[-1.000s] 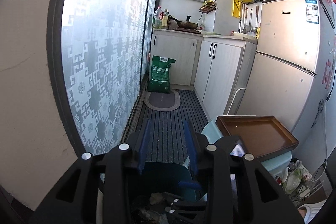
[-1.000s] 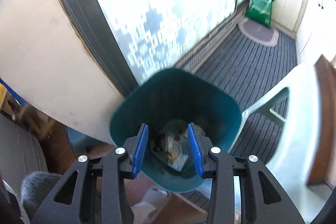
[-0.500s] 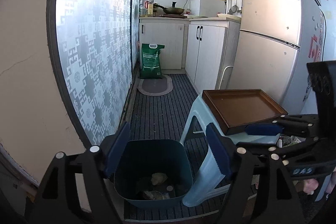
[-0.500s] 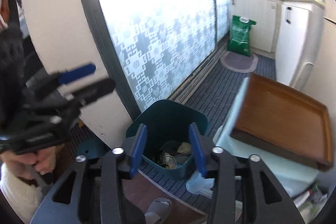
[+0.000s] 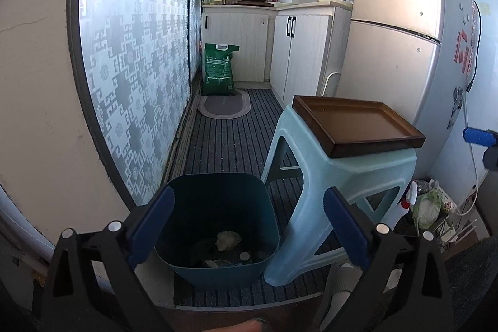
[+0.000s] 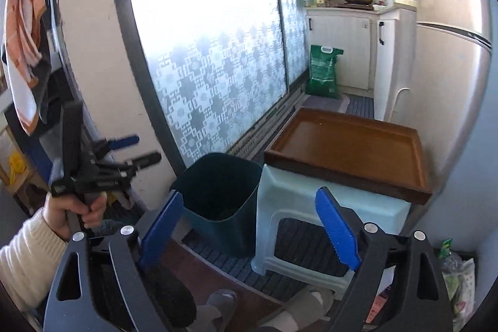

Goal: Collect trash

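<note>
A dark teal trash bin [image 5: 218, 269] stands on the striped floor mat, by the frosted glass door and against a pale blue stool [image 5: 342, 176]. Crumpled paper [image 5: 228, 238] and other scraps lie at its bottom. My left gripper [image 5: 249, 191] hangs in front of and above the bin, its jaws opening with nothing between them. My right gripper [image 6: 249, 193] is further back and to the right, its jaws opening and likewise empty. In the right wrist view the bin [image 6: 218, 185] sits left of the stool [image 6: 280, 201], and a hand holds the left gripper [image 6: 124, 154] at the left.
An empty brown wooden tray [image 5: 358, 120] lies on the stool. Behind are a green sack [image 5: 219, 69], an oval mat [image 5: 224, 105], white cabinets and a fridge [image 5: 395, 36]. Bags and bottles [image 5: 429, 204] crowd the floor at right. Slippered feet [image 6: 218, 301] stand close below.
Both grippers' jaws have spread wide. The right gripper has drawn back and up from over the bin, so stool and tray show. The left gripper has backed off and tipped down.
</note>
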The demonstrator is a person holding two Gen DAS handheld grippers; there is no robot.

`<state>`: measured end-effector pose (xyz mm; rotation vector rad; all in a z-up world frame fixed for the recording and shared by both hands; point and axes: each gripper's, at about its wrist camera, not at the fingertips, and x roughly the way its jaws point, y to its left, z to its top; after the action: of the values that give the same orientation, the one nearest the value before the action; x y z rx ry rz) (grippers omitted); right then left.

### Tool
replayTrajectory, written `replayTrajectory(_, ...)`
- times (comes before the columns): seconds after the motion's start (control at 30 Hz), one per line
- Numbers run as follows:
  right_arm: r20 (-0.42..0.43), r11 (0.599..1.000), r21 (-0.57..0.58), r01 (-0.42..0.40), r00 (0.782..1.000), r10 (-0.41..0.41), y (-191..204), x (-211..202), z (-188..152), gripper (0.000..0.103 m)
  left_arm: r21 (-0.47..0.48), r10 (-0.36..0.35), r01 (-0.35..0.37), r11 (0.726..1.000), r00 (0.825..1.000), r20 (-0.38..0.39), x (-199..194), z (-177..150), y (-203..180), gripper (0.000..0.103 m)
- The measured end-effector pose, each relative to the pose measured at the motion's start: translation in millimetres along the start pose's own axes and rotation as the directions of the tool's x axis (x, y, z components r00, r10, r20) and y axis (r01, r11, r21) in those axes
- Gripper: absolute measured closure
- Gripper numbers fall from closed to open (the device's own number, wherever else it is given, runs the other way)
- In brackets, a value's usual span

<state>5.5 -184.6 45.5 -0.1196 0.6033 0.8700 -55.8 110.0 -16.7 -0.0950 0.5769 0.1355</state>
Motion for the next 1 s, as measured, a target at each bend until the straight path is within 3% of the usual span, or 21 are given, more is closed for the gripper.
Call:
replayTrajectory(0.2,-0.038,0.999,-0.028,0.032,0.999,-0.033,-3,5,-6,0.012,-0.033,0.027,-0.028,0.999,0.999,-0.026,7,-3,7,0.004)
replayTrajectory(0.33,-0.005,1.000,0.008,0.009,1.000,-0.009,-12,-3,-8,0.010,-0.072,0.020,-0.022,0.997,1.000,-0.022,6,-4,11,0.004)
replayTrajectory(0.47,0.039,0.997,0.078,0.024,0.999,-0.027,-24,-12,-10,0.009,-0.057,0.039,-0.041,0.998,0.999,-0.020,6,-4,7,0.003)
replayTrajectory(1.0,0.033,0.996,0.082,0.021,0.999,-0.023,-22,-9,-8,0.009,-0.062,0.026,-0.027,0.998,1.000,-0.015,5,-4,6,0.003)
